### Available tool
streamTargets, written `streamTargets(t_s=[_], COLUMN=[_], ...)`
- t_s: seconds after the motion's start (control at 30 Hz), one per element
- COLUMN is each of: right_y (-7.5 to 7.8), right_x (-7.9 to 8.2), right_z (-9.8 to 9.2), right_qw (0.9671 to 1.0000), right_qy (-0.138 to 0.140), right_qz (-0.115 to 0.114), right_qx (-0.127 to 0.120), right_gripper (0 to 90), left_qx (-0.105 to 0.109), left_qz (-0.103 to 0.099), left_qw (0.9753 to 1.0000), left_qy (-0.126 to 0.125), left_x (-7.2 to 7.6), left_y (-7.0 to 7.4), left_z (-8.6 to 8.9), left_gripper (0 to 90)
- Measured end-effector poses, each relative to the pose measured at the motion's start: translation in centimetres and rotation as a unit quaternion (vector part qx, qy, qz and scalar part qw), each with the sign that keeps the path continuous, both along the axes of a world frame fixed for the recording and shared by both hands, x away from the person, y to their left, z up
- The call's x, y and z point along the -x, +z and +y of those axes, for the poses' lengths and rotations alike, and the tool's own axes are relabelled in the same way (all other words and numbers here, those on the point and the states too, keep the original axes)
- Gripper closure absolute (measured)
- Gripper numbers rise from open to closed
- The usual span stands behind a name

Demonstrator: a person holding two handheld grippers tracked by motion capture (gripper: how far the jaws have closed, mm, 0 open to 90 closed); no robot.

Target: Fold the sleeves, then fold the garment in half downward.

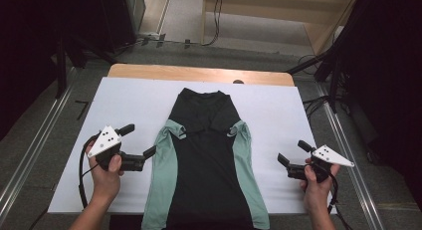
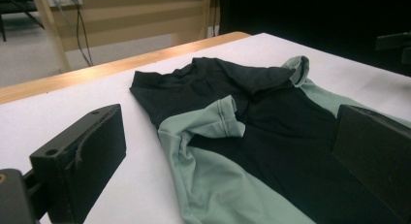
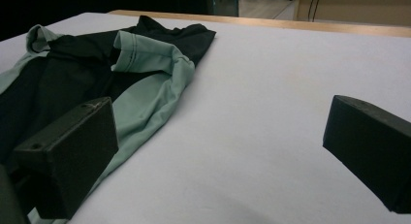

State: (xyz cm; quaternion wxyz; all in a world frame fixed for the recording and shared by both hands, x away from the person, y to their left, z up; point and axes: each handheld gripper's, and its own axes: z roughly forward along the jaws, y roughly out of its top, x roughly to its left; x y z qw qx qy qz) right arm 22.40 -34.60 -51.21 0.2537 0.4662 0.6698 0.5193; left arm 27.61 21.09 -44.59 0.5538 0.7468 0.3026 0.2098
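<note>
A black shirt (image 1: 206,155) with mint-green side panels and folded-in sleeves lies flat on the white sheet (image 1: 278,110), collar away from me, hem over the near edge. My left gripper (image 1: 141,139) is open just left of the shirt's left green panel, with nothing between its jaws. In the left gripper view the shirt (image 2: 271,136) lies ahead between the wide-spread jaws of that gripper (image 2: 228,132), the folded sleeve (image 2: 218,120) nearest. My right gripper (image 1: 292,152) is open over bare sheet, well right of the shirt. In the right gripper view (image 3: 218,136) the shirt (image 3: 63,88) lies left.
The sheet covers a wooden table whose far edge (image 1: 199,73) shows bare. Dark stands and cables (image 1: 323,65) flank the table on both sides. Metal floor rails (image 1: 30,155) run along left and right. Bare sheet lies on either side of the shirt.
</note>
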Motion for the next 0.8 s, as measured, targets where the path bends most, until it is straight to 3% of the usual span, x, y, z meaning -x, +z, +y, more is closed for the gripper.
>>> streamTargets(t_s=[0.33, 0.8], right_y=[-0.2, -0.5], right_x=[0.3, 0.4], right_z=[-0.9, -1.7], right_qw=[0.9999, 0.9999], right_qy=[-0.006, -0.007], right_qz=[-0.006, -0.003], right_qx=[-0.006, -0.013], right_gripper=[0.0, 0.0], left_qx=[0.013, 0.020], left_qz=[0.005, -0.001], left_qw=[0.9999, 0.9998], left_qy=[0.000, -0.004], left_x=[-1.3, -3.4], left_y=[0.1, 1.3], left_z=[-0.8, -1.9], left_gripper=[0.0, 0.0])
